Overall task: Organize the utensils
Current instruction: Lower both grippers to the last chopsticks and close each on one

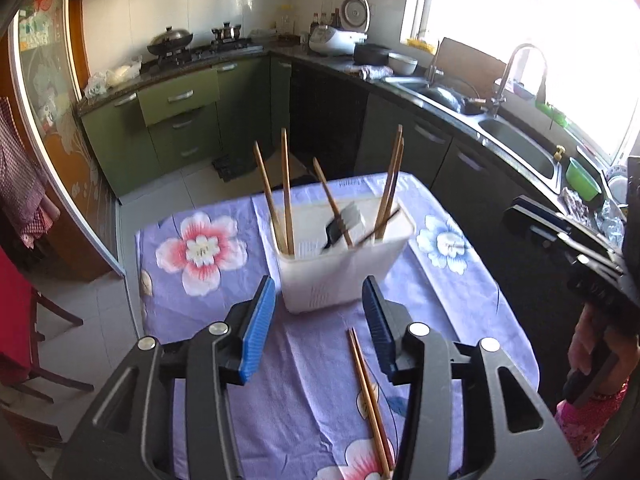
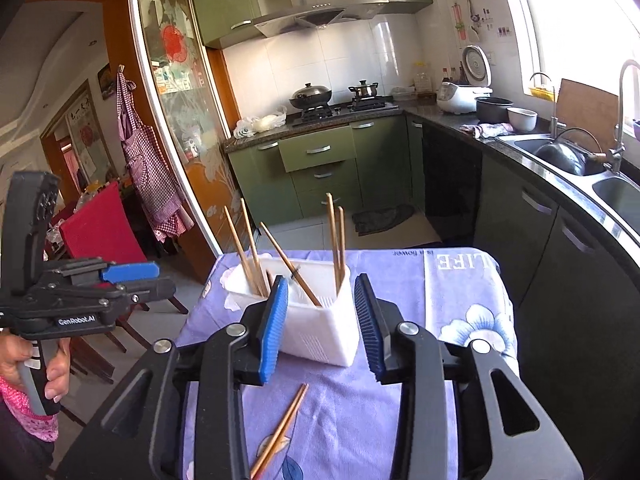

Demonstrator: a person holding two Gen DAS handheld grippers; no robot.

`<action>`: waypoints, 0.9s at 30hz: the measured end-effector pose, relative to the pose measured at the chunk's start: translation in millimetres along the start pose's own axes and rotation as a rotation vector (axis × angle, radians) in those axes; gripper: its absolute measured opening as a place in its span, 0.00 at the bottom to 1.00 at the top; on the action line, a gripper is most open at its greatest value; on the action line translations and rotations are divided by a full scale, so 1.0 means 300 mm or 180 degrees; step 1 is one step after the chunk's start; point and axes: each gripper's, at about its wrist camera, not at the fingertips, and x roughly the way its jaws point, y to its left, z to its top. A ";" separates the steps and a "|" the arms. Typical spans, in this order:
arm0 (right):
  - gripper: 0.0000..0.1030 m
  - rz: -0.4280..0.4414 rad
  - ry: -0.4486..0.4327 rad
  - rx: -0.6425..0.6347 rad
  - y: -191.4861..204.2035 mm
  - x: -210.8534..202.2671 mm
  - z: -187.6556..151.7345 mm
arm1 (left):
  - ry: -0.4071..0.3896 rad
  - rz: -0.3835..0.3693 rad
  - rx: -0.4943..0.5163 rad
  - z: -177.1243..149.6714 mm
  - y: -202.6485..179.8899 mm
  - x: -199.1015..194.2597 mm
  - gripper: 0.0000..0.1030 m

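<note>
only the left wrist view shows the black utensil (image 1: 335,229) inside the holder (image 1: 340,276).

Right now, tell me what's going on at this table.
A person holds a hand-held gripper in each hand over a floral tablecloth, sorting chopsticks into a white holder. Several chopsticks already stand in it. One pair of chopsticks lies loose on the cloth in front of the holder. The left hand-held gripper and the right hand-held gripper are both open and empty, neither touching the loose pair.
</note>
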 end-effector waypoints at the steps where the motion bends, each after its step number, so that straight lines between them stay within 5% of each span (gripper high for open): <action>1: 0.35 -0.0039 0.0034 0.0031 -0.019 -0.013 -0.044 | 0.0136 -0.0070 -0.0029 -0.045 -0.003 0.046 0.42; 6: 0.36 -0.0122 0.0239 0.0335 -0.126 -0.031 -0.255 | 0.0720 -0.0135 -0.0082 -0.235 -0.052 0.293 0.41; 11: 0.38 -0.0027 0.0364 0.0664 -0.210 -0.032 -0.389 | 0.0930 0.0004 -0.0138 -0.305 -0.074 0.433 0.36; 27: 0.38 0.0204 0.0427 0.0795 -0.211 0.000 -0.407 | 0.1146 0.0032 -0.0093 -0.335 -0.125 0.518 0.32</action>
